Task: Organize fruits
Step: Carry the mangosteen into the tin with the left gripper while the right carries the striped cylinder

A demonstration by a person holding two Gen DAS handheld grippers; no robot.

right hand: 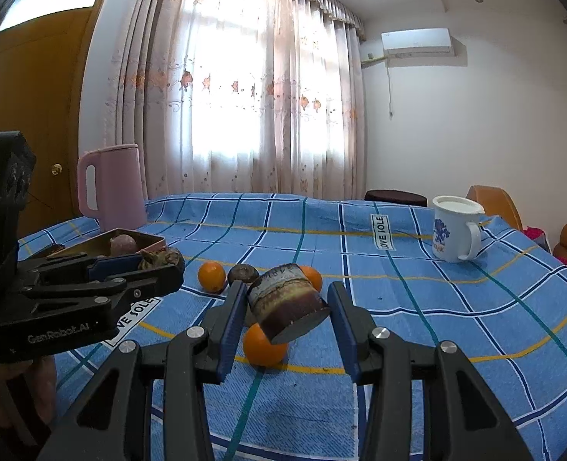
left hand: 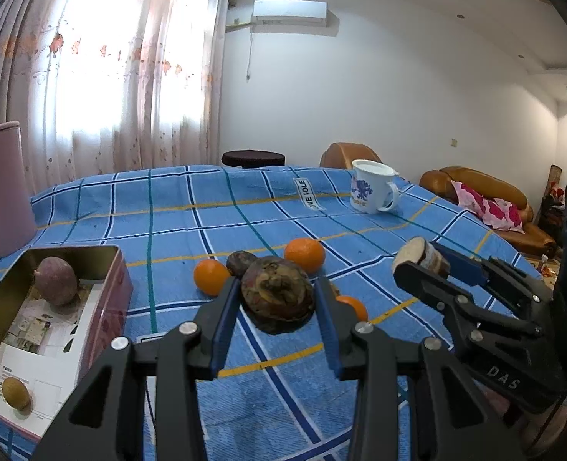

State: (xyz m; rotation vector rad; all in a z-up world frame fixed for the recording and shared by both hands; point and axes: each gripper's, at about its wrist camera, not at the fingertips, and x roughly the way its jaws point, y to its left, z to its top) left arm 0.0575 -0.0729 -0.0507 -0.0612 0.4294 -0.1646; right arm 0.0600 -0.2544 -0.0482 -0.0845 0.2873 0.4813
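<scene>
Left gripper: jaws closed on a dark brown round fruit, apparently a mangosteen, held clear above the cloth. Right gripper: a cut brown cylindrical piece, pale at one end, sits between its fingers; the left finger touches it, but a gap seems to remain on the right side, so whether the grip is firm cannot be told from this view.

Step in hand, by judgement: carrying picked fruit to the container. The open tin box lies just left of the left gripper and already holds a purple round fruit and a small yellowish one. The next move calls for swinging the left gripper leftward over the box rim, lowering, then releasing; the right gripper must wait or follow clear of it, since the two tools are close together.

Remaining on the surface: three oranges, near, left and far, and a dark round fruit between the latter two.

Surface: a table under a blue checked cloth, lying flat. Further back stand a pink jug behind the box and a white lidded mug at the far right.

Room: curtained window, air conditioner, brown sofa with a pink cushion.
</scene>
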